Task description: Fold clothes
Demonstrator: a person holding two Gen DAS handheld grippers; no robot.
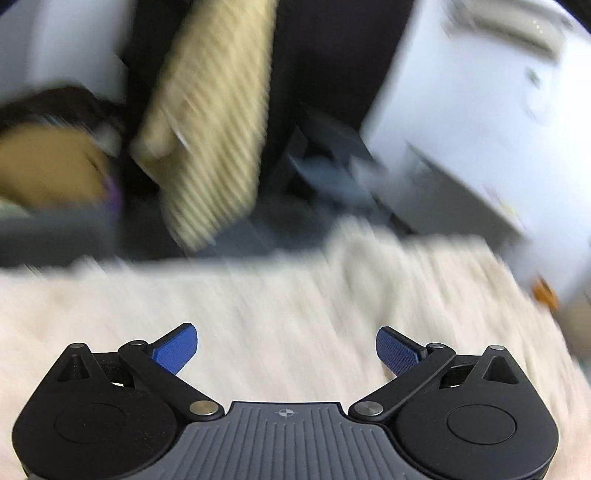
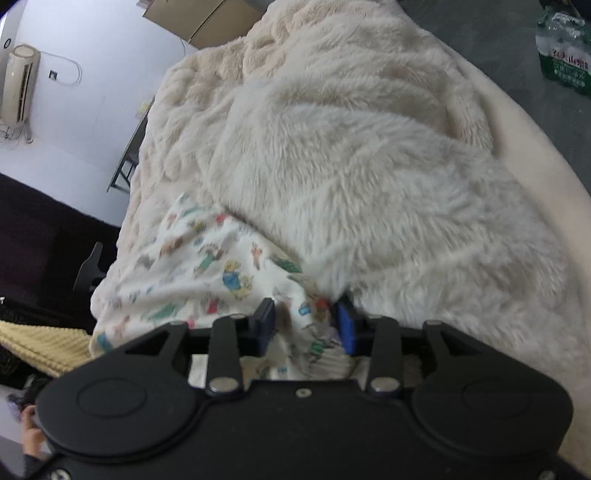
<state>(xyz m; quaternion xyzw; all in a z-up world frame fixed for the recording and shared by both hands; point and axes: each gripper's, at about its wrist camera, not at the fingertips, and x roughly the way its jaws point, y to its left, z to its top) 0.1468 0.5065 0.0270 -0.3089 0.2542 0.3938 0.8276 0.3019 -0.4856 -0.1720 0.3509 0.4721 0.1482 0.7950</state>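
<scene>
A cream fluffy garment (image 2: 351, 166) with a cartoon-print white lining (image 2: 207, 258) lies spread on a cream surface (image 2: 524, 133). My right gripper (image 2: 306, 321) is shut on a bunched fold of the printed lining at the garment's near edge. My left gripper (image 1: 286, 349) is open and empty, its blue pads (image 1: 177, 350) wide apart over blurred cream fabric (image 1: 258, 295). The left wrist view is motion-blurred.
A person in a beige ribbed sweater (image 1: 218, 122) stands beyond the fabric edge; the sweater also shows in the right wrist view (image 2: 40, 343). A white wall (image 1: 480, 110) is at right. A standing air conditioner (image 2: 18, 85), cardboard boxes (image 2: 203, 18) and a pack of water bottles (image 2: 565, 51) surround the surface.
</scene>
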